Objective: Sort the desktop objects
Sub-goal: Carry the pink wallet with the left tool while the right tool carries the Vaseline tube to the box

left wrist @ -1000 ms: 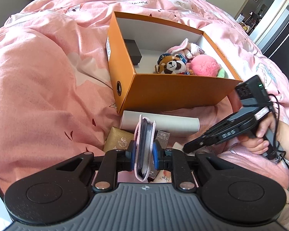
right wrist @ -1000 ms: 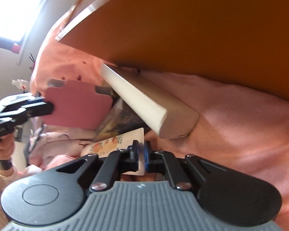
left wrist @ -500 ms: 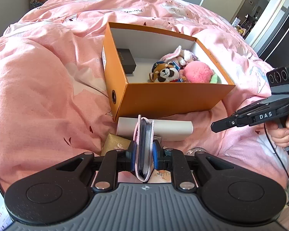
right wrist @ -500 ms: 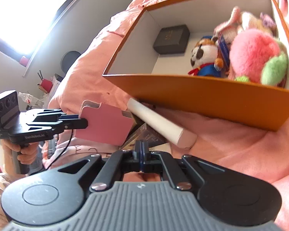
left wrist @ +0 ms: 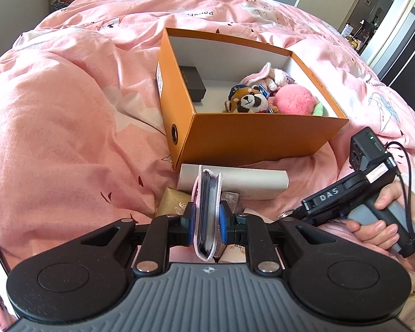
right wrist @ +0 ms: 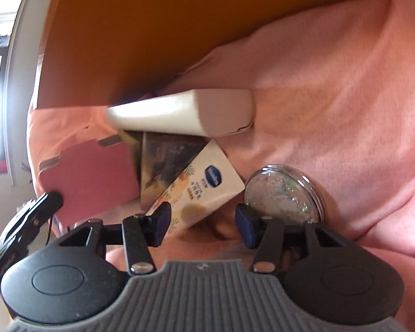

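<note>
We see the left tool (left wrist: 206,222) clamped tight on a pink card holder (left wrist: 207,213) — blue pads press both its sides, the holder standing on edge with dark cards showing between its covers. Our landmark is the orange box (left wrist: 251,135) on the pink bed (left wrist: 69,127). Inside the box: a black case (left wrist: 193,83) against the left wall, a raccoon plush (left wrist: 249,99) near the front wall, a bunny plush (left wrist: 268,76) behind it, and a pink pompom (left wrist: 296,101) on the right side. Just in front of the box lies a white long box (left wrist: 246,184), parallel to the box's front wall. In front of that, a gold packet (left wrist: 171,202), partly hidden by the held card holder. The right tool (right wrist: 202,222) sits low in front of the orange box, its jaws opening, nothing gripped; a Vaseline tube (right wrist: 204,191) lies just ahead, its lower end near the left pad, and we cannot tell whether they touch. A round glitter jar (right wrist: 283,191) rests tilted on the bed just beyond the right pad, well in front of the orange box. A dark packet (right wrist: 166,160) lies between the tube and the white long box — partly under both. A person's hand (left wrist: 384,221) holds the right tool's grip, right of the orange box.
</note>
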{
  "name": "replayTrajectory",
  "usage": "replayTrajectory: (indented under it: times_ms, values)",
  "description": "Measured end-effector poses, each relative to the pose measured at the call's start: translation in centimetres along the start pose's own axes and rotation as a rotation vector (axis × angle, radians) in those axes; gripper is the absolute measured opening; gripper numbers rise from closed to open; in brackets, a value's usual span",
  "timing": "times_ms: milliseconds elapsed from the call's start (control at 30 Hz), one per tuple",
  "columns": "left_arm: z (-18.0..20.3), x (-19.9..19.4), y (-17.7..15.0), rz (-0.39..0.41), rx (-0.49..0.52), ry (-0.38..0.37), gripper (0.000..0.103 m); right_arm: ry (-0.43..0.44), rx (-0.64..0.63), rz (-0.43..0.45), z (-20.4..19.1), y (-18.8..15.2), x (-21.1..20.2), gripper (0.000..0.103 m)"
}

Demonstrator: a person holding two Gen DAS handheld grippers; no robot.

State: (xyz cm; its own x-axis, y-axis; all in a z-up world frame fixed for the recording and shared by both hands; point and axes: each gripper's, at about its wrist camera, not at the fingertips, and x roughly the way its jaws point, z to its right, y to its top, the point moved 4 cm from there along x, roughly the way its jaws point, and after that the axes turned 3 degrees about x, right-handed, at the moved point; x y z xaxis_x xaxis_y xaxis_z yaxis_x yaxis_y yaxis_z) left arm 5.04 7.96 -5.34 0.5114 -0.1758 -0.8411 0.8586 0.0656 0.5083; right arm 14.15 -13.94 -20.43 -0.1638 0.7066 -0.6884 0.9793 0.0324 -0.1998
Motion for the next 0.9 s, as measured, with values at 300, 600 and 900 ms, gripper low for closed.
replayTrajectory:
  times_ms: [300, 600, 900]
  values:
    - [0.0, 0.3, 0.2, 0.017, -0.038, 0.028, 0.019, 0.064, 0.040, 0.056, -0.2, 0.4, 0.5, 0.029]
    - [-0.5, 0.0, 0.3, 0.026, -0.079, 0.008, 0.019, 0.084, -0.157, 0.148, -4.2, -1.6, -3.2, 0.013]
    - [0.9, -1.5, 1.2, 0.076, -0.042, -0.012, 0.019, -0.013, -0.453, 0.307, -9.3, -3.6, -8.0, 0.013]
